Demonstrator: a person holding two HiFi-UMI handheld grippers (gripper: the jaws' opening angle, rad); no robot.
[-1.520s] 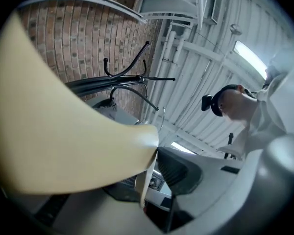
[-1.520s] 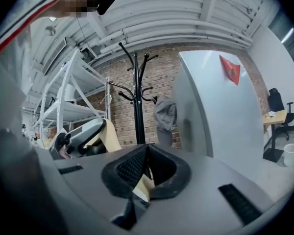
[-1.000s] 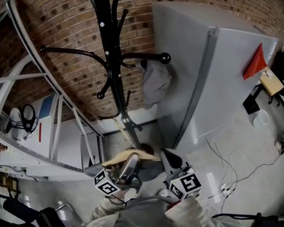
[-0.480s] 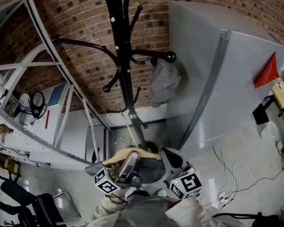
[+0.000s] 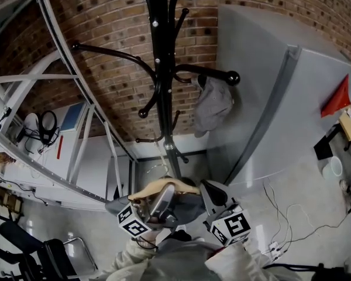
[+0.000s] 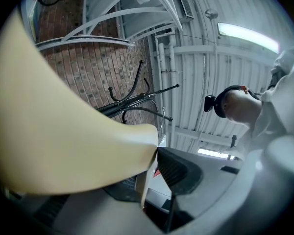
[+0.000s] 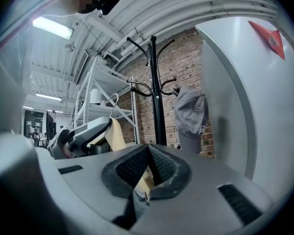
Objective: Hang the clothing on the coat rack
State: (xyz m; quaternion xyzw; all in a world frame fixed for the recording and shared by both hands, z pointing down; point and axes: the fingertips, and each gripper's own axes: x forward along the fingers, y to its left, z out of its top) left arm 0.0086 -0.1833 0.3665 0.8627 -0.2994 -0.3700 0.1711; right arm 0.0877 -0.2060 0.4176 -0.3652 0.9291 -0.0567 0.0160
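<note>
Gripped at both ends and held low by the foot of the coat rack point(image 5: 162, 69), well below its arms: the pale hanger point(image 5: 155, 189). Clenched at its broad shoulder by the left gripper point(image 6: 157, 152), and pinched by the right gripper point(image 7: 147, 175), with a sliver of the same pale material between the pads. Under the hanger, some gray cloth point(image 5: 190, 206), probably the clothing, though hard to tell from the person's own sleeve. Not yet hung.

Plenty to go wrong on the way up:
- Tilting the hanger and letting the cloth slide off.
- Swinging toward the rack's right-hand arm and knocking off the gray cap point(image 5: 213, 104) already hanging there.
- Missing an arm with the thin wire hook point(image 7: 111, 101) — awkward to steer from two clamped ends.
- Bumping the pole and rocking the rack.
</note>
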